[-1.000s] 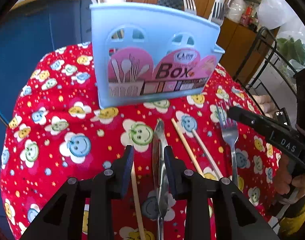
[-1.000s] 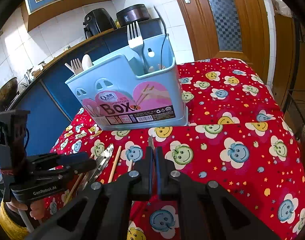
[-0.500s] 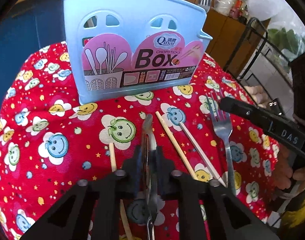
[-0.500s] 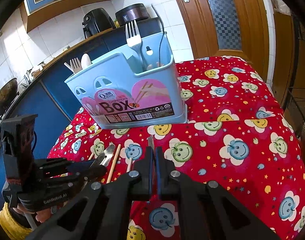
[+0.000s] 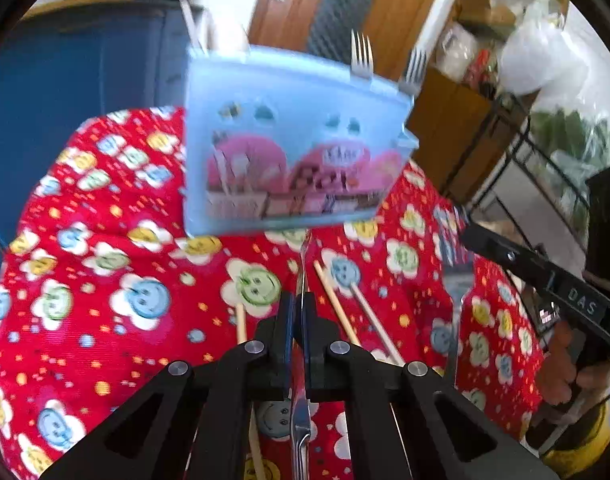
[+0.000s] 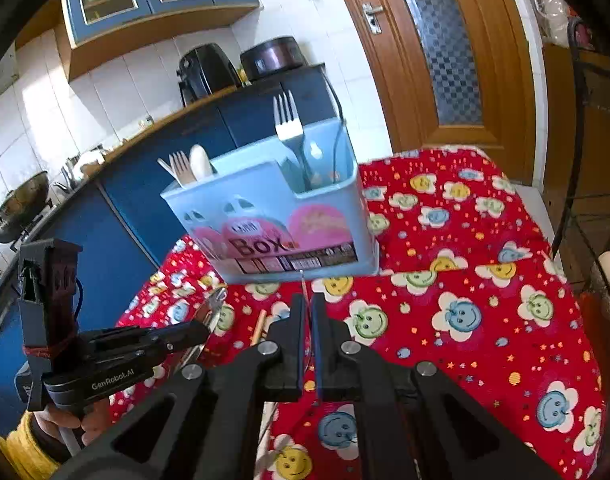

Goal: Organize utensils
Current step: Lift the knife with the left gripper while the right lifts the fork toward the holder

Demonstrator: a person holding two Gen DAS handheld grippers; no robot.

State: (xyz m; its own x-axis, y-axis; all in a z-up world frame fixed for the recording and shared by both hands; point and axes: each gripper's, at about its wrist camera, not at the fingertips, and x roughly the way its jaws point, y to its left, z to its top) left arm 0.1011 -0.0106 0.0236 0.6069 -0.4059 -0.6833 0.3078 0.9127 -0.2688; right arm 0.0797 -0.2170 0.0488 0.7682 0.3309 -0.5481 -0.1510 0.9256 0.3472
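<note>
1. Table w/ red cloth (image 6: 485, 280), ribbed weave, printed smiley flowers + dots.
2. Light-blue plastic utensil box (image 6: 273, 216), curved front, arched cut-outs, pink label "Box"; stands upright on cloth straight ahead of both grippers. Inside: metal forks (image 6: 289, 120), a pale spoon, tines/bowls up.
3. Left gripper (image 5: 301, 312), matte black plastic w/ metal pins: jaws closed on a thin shiny metal utensil (image 5: 301, 420), seen edge-on, exact type unclear. Its tip pokes fwd toward box base, handle runs back under the fingers.
4. Right gripper (image 6: 308, 312): jaws pressed nearly together on a thin metal fork handle (image 6: 303, 280), barely visible between pads; in left view the fork (image 5: 459, 280) is blurred, hanging below that gripper.
5. Wooden chopsticks (image 5: 337, 300), slim round sticks, lie loose on cloth just beside left gripper, to its R; another stick at its L.
</note>
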